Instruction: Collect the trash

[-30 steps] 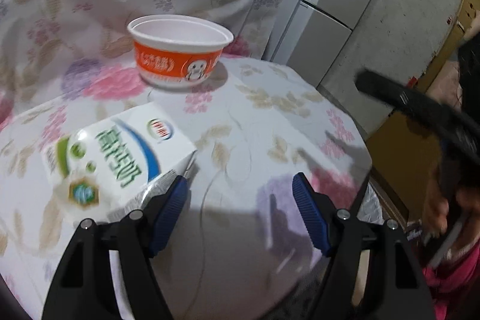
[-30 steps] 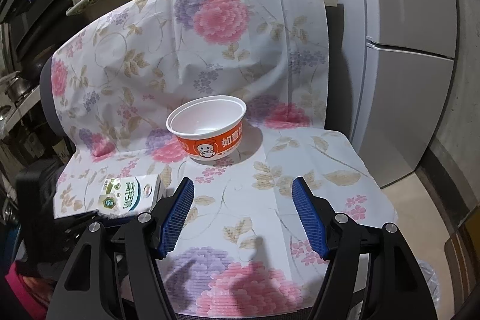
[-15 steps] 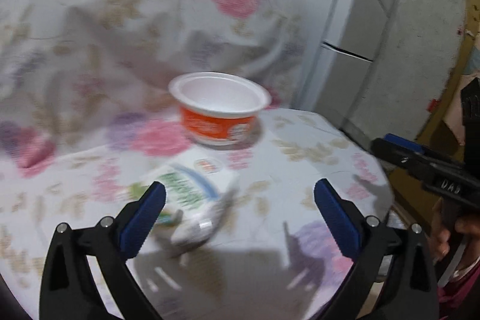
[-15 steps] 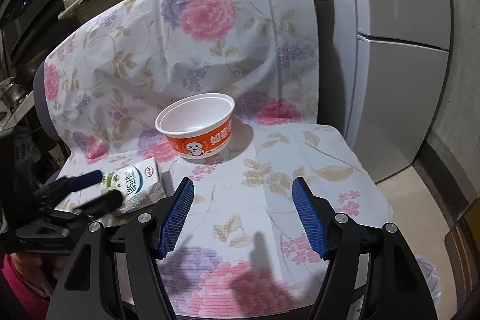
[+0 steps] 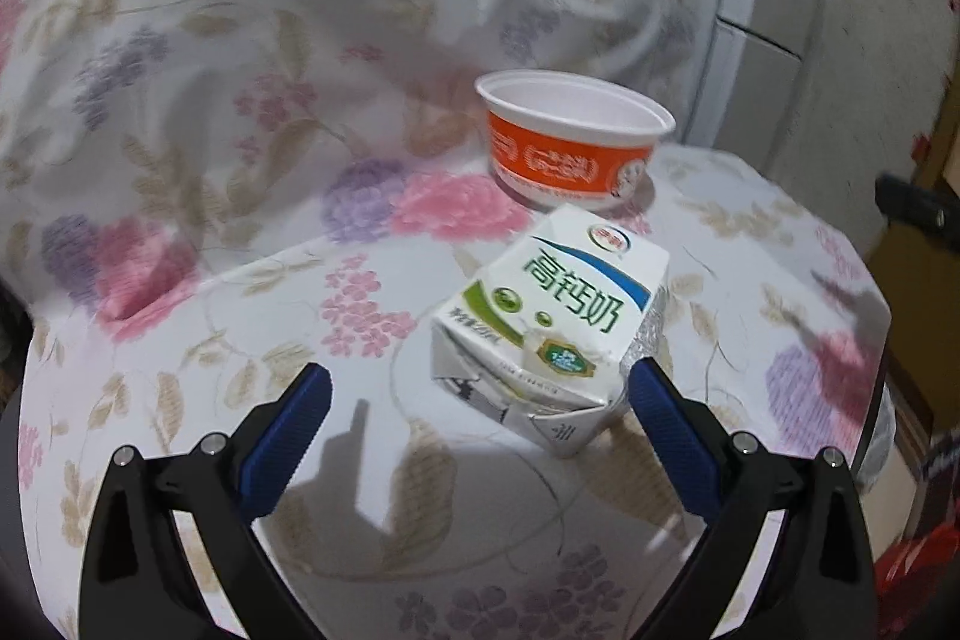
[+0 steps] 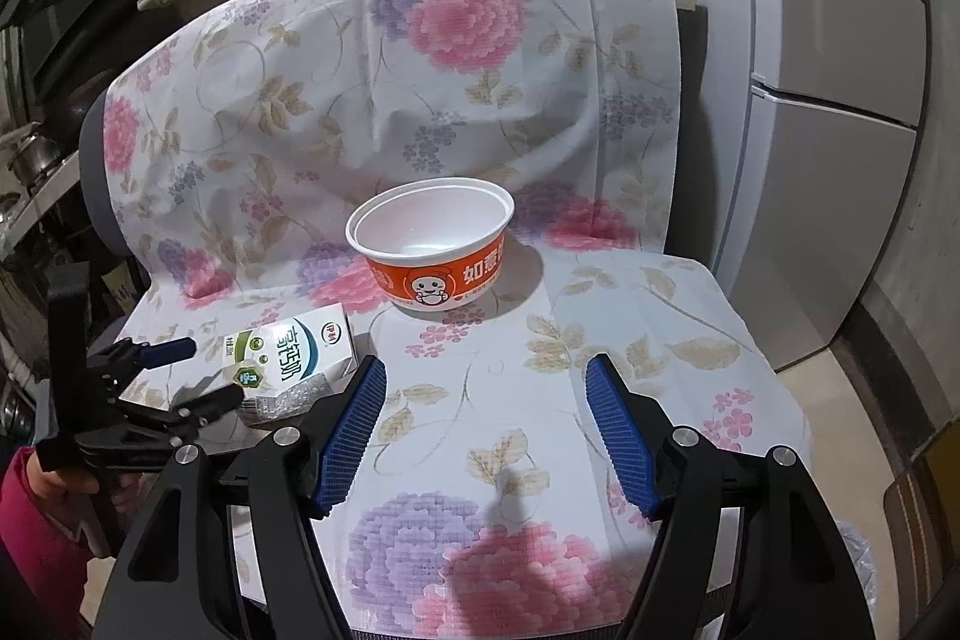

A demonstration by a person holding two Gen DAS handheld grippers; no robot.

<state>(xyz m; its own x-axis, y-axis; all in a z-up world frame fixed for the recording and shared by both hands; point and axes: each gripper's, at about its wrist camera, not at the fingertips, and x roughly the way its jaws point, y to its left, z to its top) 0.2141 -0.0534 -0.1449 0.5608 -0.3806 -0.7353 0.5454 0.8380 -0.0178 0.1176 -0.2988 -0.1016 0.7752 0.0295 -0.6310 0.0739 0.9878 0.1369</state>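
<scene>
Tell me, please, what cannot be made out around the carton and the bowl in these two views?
- Carton: whether the near pad touches it, left wrist view; right wrist view partly hidden by the left tongs.
- Bowl: its bottom, left view, behind its own wall.
- Bowl print, left view: blurred.

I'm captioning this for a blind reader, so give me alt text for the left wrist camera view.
The open left gripper points down at a crushed milk carton lying on its side on a floral cloth, with the carton's near end beside the right-hand blue finger. An empty orange and white bowl stands upright just behind the carton.
</scene>
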